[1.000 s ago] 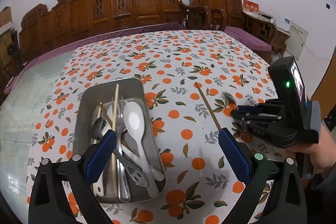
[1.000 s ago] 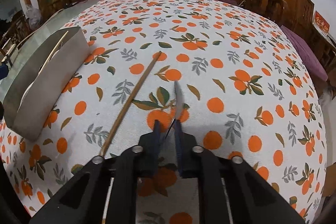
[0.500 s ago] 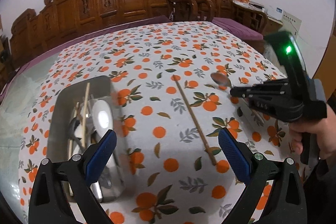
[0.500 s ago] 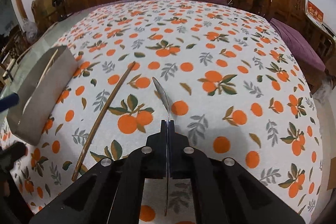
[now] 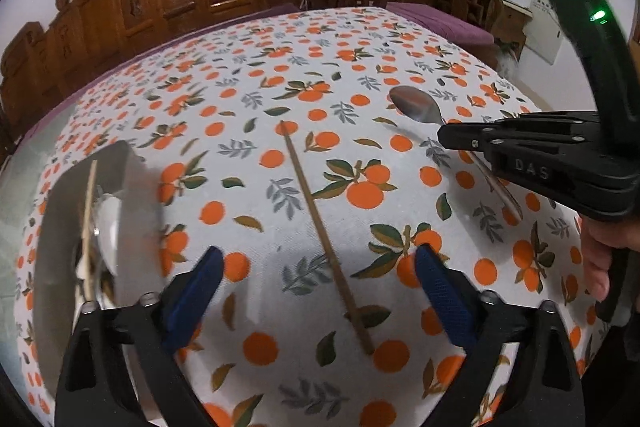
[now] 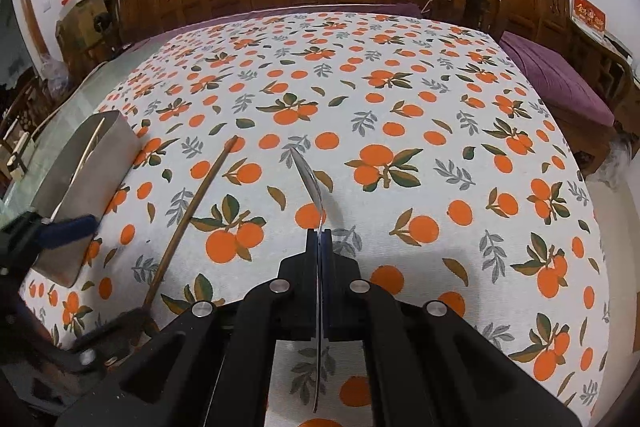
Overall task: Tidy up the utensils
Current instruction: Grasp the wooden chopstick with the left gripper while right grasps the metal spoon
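The left gripper [image 5: 316, 279] has shifted off the tray [image 5: 60, 227], jaws spread and closing astride the worktop chopstick [image 5: 320, 227], next for pickup, while the right gripper [image 6: 320, 239] stays pinching the lifted spoon [image 6: 310, 179].

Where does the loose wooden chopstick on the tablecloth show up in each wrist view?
Left wrist: the chopstick runs down the centre, between the closing left gripper's fingers, not yet touched.
Right wrist: the chopstick lies left of centre, beside the held spoon.
Shared landmark: the metal tray, left of it in both.
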`<state>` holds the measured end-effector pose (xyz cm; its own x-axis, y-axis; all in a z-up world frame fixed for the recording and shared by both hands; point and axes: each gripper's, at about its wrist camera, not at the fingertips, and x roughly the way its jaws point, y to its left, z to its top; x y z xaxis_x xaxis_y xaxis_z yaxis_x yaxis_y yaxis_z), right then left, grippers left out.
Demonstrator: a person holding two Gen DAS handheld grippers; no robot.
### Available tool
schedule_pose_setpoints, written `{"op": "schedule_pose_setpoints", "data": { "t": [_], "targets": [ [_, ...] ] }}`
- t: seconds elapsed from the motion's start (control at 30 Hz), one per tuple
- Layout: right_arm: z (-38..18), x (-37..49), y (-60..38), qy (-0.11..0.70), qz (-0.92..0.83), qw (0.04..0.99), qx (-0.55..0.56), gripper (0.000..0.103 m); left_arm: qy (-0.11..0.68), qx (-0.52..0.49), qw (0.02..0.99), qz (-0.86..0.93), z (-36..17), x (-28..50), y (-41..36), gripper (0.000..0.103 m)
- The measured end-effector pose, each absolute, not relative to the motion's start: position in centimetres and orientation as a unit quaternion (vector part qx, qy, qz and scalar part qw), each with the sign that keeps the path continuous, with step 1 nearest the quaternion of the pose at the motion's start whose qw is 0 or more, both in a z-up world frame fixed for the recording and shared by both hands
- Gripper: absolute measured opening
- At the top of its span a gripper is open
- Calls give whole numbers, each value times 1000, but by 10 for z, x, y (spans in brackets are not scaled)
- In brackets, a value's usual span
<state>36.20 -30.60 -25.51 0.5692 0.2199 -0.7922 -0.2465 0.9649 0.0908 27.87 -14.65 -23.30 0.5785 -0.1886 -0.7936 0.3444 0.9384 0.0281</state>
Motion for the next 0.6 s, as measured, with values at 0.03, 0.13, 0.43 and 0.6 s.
{"op": "schedule_pose_setpoints", "data": {
  "t": [0.03, 0.13, 0.43, 0.6],
  "targets": [
    [-255, 362, -306, 445, 133, 886, -15, 2, 441, 88, 880, -150, -237, 283, -149, 80],
    [-255, 361, -305, 445, 135, 885, -14, 2, 454, 78, 874, -155, -243, 291, -152, 68],
    [-256, 361, -299, 446, 144, 883, -14, 2, 463, 80, 870, -150, -254, 305, -157, 30],
    [-256, 361, -295, 446, 149, 882, -16, 2, 466, 78, 867, -160, -253, 307, -155, 5]
  ]
}}
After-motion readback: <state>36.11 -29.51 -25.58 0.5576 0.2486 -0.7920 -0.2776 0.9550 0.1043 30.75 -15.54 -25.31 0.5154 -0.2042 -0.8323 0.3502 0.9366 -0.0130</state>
